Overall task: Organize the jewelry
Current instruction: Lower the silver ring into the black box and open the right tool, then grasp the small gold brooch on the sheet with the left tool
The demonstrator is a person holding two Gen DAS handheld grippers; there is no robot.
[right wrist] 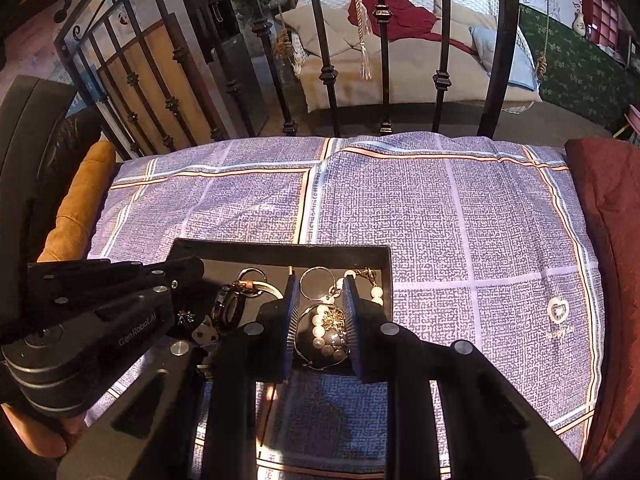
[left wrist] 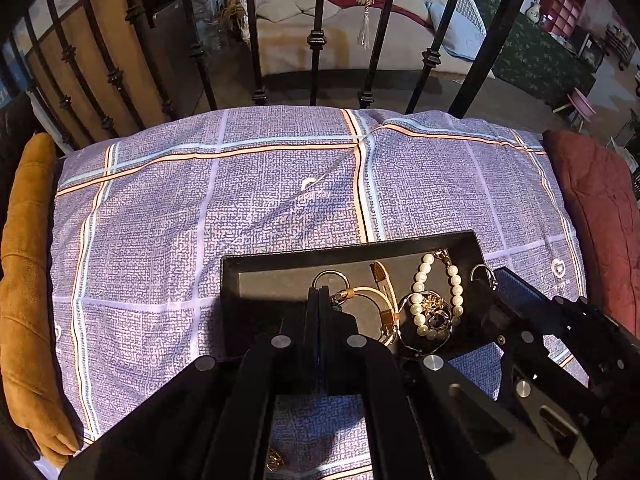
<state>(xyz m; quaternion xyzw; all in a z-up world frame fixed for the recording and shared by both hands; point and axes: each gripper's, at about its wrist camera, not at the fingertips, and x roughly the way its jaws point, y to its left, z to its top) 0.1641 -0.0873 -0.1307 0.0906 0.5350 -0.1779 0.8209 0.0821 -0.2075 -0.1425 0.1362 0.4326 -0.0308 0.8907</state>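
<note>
In the left wrist view, one black jewelry tray (left wrist: 460, 246) lies on a purple checked pillow (left wrist: 160, 220), at the near right of the pillow. The left gripper (left wrist: 319, 300) hangs over the tray's near-left part with its two fingers pressed together and nothing visible between them. Just right of its tips lie one pearl bracelet (left wrist: 420, 300), one dark round pendant (left wrist: 434, 318), one cream and gold bangle (left wrist: 384, 292) and two thin metal rings (left wrist: 330, 276), the second ring at the tray's right wall beside the right gripper (left wrist: 490, 286), which enters from the right edge. One small gold piece (left wrist: 275, 460) lies on the pillow outside the tray, near the bottom edge. One mustard cushion (left wrist: 28, 280) borders the pillow on the left, one dark red cushion (left wrist: 600, 220) on the right. In the right wrist view, the right gripper (right wrist: 320, 316) stands over the tray (right wrist: 280, 248) with its jaws spread partway; the pearl bracelet (right wrist: 320, 320) and the pendant (right wrist: 332, 340) lie in the gap below them, and whether the pads touch either cannot be told. One ring (right wrist: 316, 280) lies just beyond the tips. The left gripper (right wrist: 188, 320) enters from the left over the tray's left half.
</note>
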